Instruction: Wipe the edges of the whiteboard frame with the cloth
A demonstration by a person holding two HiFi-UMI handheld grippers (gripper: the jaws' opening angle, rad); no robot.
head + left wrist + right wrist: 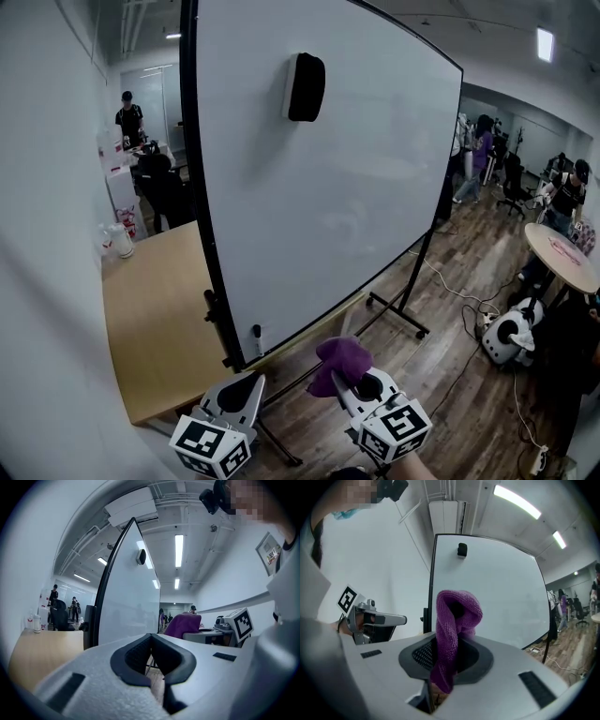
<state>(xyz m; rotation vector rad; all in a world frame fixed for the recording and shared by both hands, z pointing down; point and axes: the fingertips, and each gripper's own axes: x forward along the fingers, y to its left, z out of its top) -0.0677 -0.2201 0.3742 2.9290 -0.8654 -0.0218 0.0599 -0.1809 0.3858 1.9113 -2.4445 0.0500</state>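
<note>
Right gripper (pixel 445 663) clamped on purple cloth (pixel 457 616). Cloth bunched above jaws, at 6 o'clock in head view, just below lower edge of whiteboard (pixel 328 178), apart from black frame (pixel 201 187). Left gripper (pixel 151 641) at 7 o'clock, jaws together, nothing between. Black eraser (pixel 306 86) stuck on board near 12 o'clock. Wooden table (pixel 155 319) at 9 o'clock.

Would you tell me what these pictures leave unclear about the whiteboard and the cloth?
- Whiteboard frame, top edge: head view, cut off by the picture's top.
- Its bottom edge: right gripper view, mostly hidden behind the right tongs and cloth.
- Cloth's lower end: same view, buried between the tongs.
- Dirt on the frame: too small in every view.
</note>
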